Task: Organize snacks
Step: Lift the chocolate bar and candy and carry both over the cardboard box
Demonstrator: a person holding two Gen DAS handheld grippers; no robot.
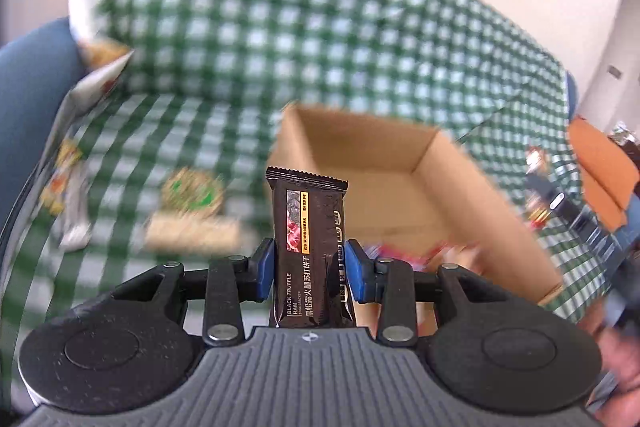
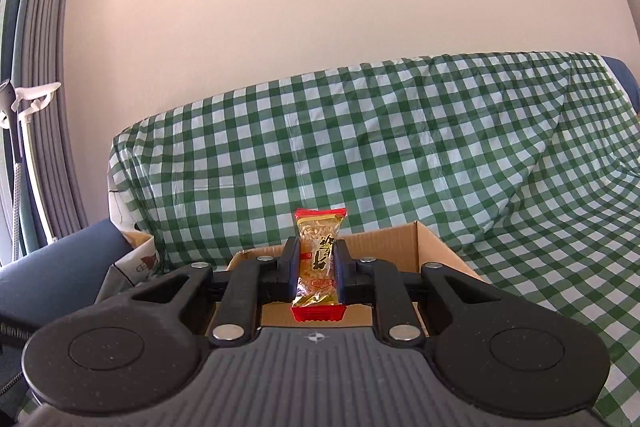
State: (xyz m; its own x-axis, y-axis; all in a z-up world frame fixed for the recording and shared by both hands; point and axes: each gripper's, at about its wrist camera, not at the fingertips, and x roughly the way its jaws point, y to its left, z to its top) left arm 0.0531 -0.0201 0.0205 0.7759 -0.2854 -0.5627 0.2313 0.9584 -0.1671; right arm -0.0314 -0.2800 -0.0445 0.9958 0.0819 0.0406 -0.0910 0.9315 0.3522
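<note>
Both wrist views (close) toward box point(image 1: 400, 163)

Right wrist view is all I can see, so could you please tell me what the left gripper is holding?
Observer: The left gripper is shut on a dark brown cracker packet, standing upright.
Operator: Thank you. Are snacks lying loose on the sofa?
Observer: Yes, a blurred green and tan packet lies on the checked cloth, left of the cardboard box.
Operator: Is the box empty?
Observer: No, colourful wrappers show inside it.
</note>
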